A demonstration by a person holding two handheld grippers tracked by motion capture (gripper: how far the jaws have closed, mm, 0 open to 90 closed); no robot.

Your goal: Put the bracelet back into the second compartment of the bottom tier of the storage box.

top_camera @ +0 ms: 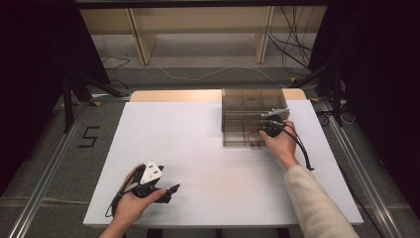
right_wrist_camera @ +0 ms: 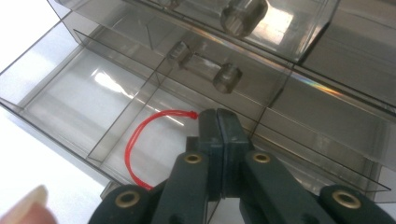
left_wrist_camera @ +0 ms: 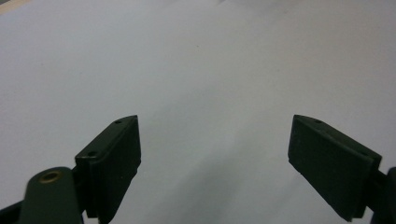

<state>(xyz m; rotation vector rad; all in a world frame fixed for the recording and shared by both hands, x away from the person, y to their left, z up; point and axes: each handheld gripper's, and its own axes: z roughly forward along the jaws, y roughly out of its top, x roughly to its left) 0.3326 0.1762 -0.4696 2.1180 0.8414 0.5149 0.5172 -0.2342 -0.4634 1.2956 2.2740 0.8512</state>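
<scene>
A smoky clear plastic drawer unit (top_camera: 250,101) stands at the table's back right, its lowest drawer (right_wrist_camera: 65,98) pulled out. My right gripper (right_wrist_camera: 217,115) hangs over that drawer's divided middle, jaws pressed together on the knotted end of a thin red string (right_wrist_camera: 135,135). The string curves in a loop down into the drawer and back under the gripper. In the high view the right gripper (top_camera: 271,127) sits at the unit's front right corner, with the red string (top_camera: 253,134) just left of it. My left gripper (top_camera: 171,191) rests low over the white table (left_wrist_camera: 196,60) at front left, open and holding nothing.
The drawers above carry round clear knobs (right_wrist_camera: 227,77), close ahead of the right jaws. A black cable (top_camera: 302,146) trails from the right gripper across the table. Wooden shelving (top_camera: 198,29) and floor cables lie beyond the far edge.
</scene>
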